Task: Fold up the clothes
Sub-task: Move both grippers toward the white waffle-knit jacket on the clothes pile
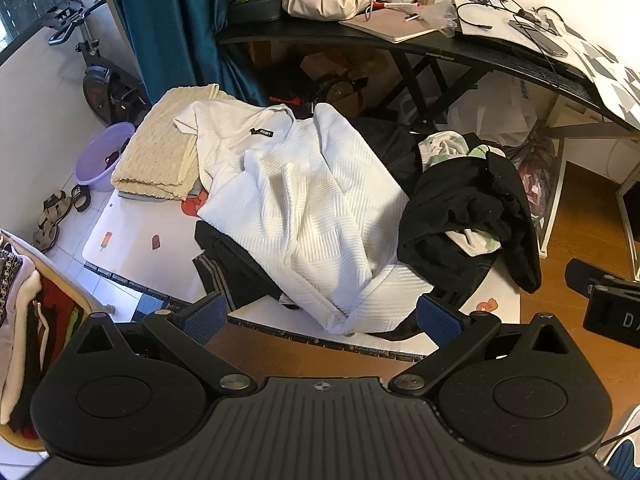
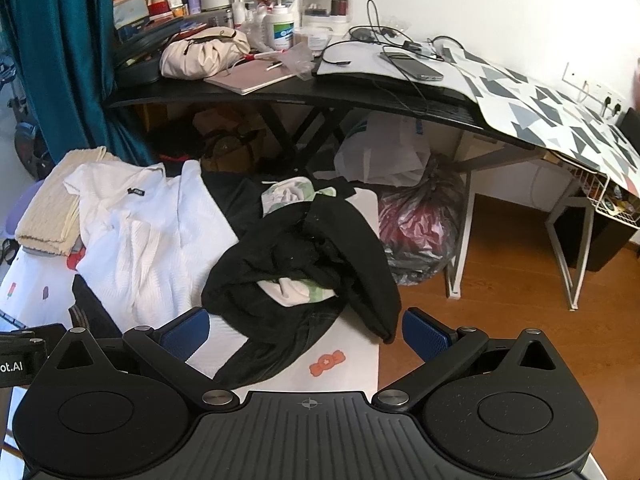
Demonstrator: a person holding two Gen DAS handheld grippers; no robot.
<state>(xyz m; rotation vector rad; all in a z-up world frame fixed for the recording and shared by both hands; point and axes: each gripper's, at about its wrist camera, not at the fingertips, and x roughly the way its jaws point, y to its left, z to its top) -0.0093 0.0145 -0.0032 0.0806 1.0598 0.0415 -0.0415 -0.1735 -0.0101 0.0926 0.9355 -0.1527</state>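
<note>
Blue pads face each other across a wide gap on the left gripper [image 1: 320,316], jaws apart and holding nothing, poised just short of the near hem of the white shirt [image 1: 296,208]. The right gripper [image 2: 306,332] is likewise spread and empty, hanging over the near edge of the black heap [image 2: 296,264].

That white shirt lies rumpled across the middle of the low table [image 1: 132,240], collar and label at the far end, hem drooping toward the near edge. It rests partly on a dark striped piece [image 1: 228,264] and touches a folded cream towel [image 1: 160,152] at its far left. To its right the black heap is bundled around a pale green-and-white garment [image 2: 298,290], one black end trailing off the table's right side.

By its ribbed knit, the shirt looks light, soft and limp, with enough texture to give the pads grip; it will likely sag and drag its neighbours if lifted from one point. The two near hem corners, or the shoulders beside the collar, seem the best holds, one per gripper, to spread it flat. The black cloth looks thinner and tangled, and probably needs shaking out first.
</note>
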